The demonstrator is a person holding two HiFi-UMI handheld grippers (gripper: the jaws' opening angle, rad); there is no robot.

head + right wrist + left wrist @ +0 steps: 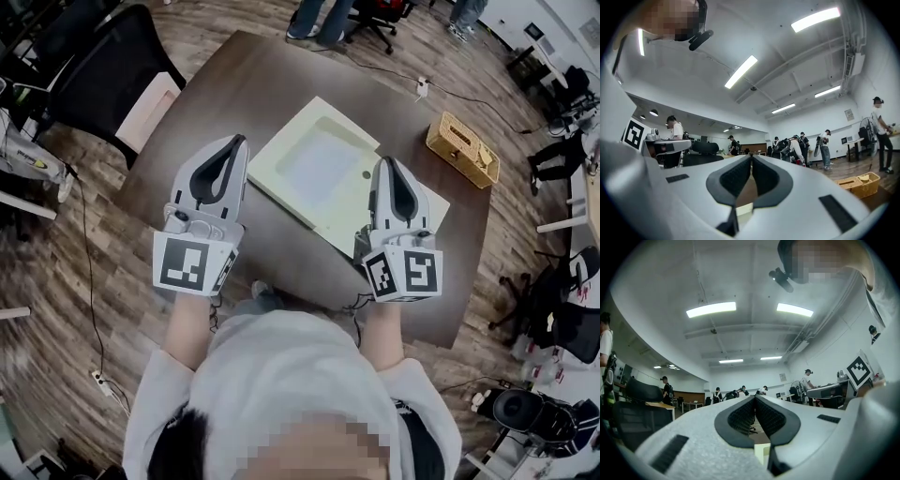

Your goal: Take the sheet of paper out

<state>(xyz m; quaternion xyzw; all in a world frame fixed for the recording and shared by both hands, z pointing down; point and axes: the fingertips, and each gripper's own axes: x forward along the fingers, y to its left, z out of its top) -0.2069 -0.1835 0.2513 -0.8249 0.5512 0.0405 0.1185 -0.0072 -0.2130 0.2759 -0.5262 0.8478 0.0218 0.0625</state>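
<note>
Head view first: both claws were out over the brown bench (281, 84). The left claw (234, 142) showed just left of the pale yellow folder (300, 202), tips pressed together with nothing between them. The right claw (387, 163) showed over the folder's right part, also pressed together and empty. The sheet (323, 161) lay flat inside the folder as a paler rectangle, and neither claw had hold of it. A woven basket (462, 148) stood on the bench, apart from the folder on its right. A black chair (103, 56) stood off the bench's far left corner.

Left gripper view: the black pads (740, 418) met at the tip, and I saw only a pale yellow scrap of folder low in the gap behind them. Ceiling lights and distant people filled the rest.

Right gripper view: same story, with the pads meeting at the tip and nothing pinched. Brown bench showed through the gap, and the basket sat low at the right.
</note>
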